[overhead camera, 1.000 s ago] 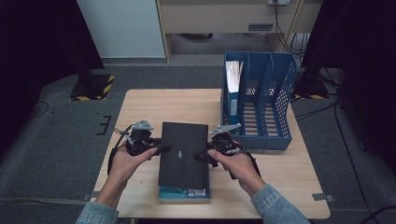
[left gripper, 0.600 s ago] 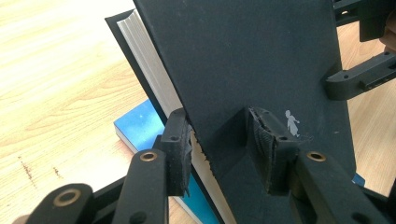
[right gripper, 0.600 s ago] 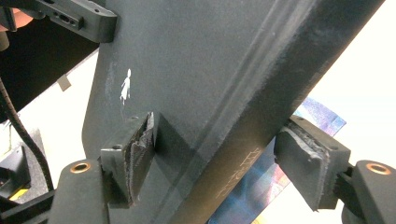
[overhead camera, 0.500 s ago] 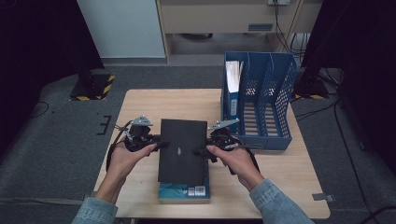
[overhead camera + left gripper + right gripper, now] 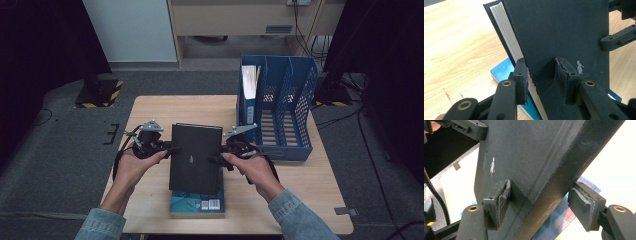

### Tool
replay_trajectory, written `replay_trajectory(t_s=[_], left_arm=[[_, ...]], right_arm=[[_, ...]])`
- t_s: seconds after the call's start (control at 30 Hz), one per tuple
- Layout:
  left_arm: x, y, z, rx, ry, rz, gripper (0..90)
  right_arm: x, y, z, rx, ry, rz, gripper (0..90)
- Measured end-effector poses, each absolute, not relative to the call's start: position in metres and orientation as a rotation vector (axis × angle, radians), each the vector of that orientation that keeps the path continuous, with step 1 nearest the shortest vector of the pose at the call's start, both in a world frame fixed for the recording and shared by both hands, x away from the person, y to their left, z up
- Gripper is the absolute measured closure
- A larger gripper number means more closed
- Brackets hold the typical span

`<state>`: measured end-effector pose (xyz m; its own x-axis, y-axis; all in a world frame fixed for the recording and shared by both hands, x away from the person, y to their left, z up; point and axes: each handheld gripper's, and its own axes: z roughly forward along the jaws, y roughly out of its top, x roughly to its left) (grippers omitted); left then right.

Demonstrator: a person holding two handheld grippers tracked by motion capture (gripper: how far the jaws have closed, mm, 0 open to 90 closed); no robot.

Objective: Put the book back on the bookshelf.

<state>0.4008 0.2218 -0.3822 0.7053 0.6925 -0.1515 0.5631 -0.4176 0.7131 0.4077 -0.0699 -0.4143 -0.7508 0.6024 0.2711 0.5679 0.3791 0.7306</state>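
Now we hold the black book [image 5: 195,157] between our two grippers, lifted off the blue book [image 5: 197,204] beneath it, its long axis running away from us across the line between the jaws. Our left gripper [image 5: 167,148] is clamped on its page edge and our right gripper [image 5: 216,160] straddles the spine, though its outer pad looks apart from it. Just beyond the right jaws stands the blue file rack [image 5: 280,102], nearer that hand.
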Motion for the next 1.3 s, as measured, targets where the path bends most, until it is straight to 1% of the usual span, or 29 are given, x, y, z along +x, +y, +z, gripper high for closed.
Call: replay_trajectory(t_s=[0.17, 0.8, 1.3], left_arm=[[0.403, 0.219, -0.379, 2.139, 0.95, 0.219, 64.5], [0.405, 0.217, -0.374, 2.143, 0.93, 0.255, 66.1], [0.419, 0.217, -0.365, 2.13, 0.941, 0.292, 67.2]], right_arm=[[0.409, -0.072, -0.411, 1.084, 2.576, 1.334, 35.8], [0.413, -0.071, -0.408, 1.063, 2.551, 1.324, 35.4], [0.436, -0.066, -0.391, 1.053, 2.509, 1.32, 35.9]])
